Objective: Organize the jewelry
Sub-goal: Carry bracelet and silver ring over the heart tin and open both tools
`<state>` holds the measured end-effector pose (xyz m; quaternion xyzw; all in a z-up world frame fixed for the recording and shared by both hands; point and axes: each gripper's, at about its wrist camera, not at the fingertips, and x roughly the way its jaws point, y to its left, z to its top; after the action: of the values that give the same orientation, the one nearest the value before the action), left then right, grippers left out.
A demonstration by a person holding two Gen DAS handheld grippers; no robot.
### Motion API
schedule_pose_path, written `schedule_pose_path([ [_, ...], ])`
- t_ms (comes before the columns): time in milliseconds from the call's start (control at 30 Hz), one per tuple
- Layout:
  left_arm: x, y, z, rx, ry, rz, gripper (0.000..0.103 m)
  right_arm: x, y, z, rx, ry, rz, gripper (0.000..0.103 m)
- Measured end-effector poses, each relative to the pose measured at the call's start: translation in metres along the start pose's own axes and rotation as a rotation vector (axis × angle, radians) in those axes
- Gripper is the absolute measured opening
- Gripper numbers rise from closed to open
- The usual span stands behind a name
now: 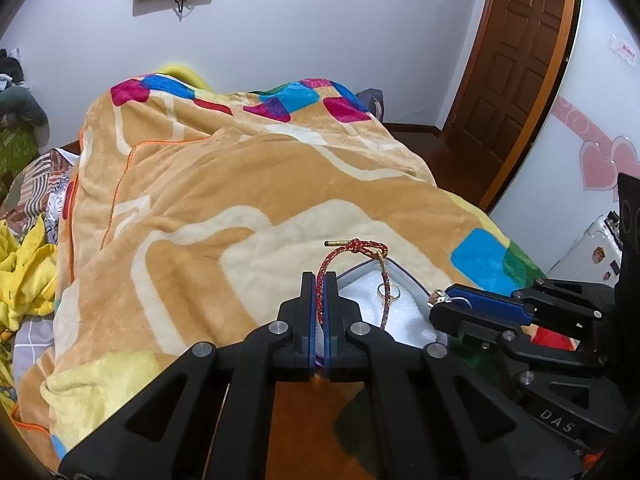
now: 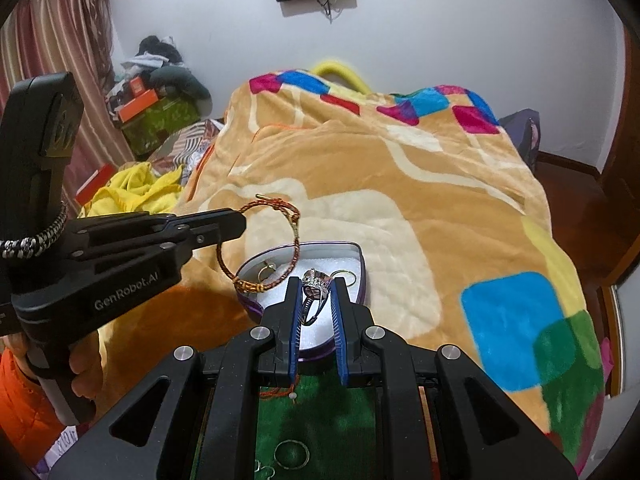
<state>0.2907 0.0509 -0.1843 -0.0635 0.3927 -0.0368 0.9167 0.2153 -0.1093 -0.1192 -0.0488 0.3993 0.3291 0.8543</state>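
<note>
My left gripper (image 1: 319,282) is shut on a red-and-gold braided cord bracelet (image 1: 362,246). The cord loops up from its pads and hangs down over a heart-shaped tin box (image 1: 404,320) lined with white foam. A gold ring (image 1: 389,291) lies in the box. My right gripper (image 2: 316,283) is shut on a silver jewelled ring (image 2: 314,280), just above the near half of the box (image 2: 358,254). In the right wrist view the left gripper (image 2: 240,220) comes in from the left, with the bracelet (image 2: 297,246) dangling over the box's left side.
The box sits on a tan fleece blanket (image 2: 400,168) with coloured squares. On the green patch below my right gripper lie a thin ring (image 2: 292,454) and a red thread with a bead (image 2: 280,393). Yellow clothes (image 2: 136,192) and boxes are at the left.
</note>
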Motion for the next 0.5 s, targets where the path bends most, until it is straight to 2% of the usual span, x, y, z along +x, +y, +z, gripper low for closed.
schedule_pose_path([
  [500, 0.023, 0.0, -0.005, 0.016, 0.07, -0.018, 0.001, 0.021, 0.005, 0.002, -0.06, 0.074, -0.003, 0.013],
])
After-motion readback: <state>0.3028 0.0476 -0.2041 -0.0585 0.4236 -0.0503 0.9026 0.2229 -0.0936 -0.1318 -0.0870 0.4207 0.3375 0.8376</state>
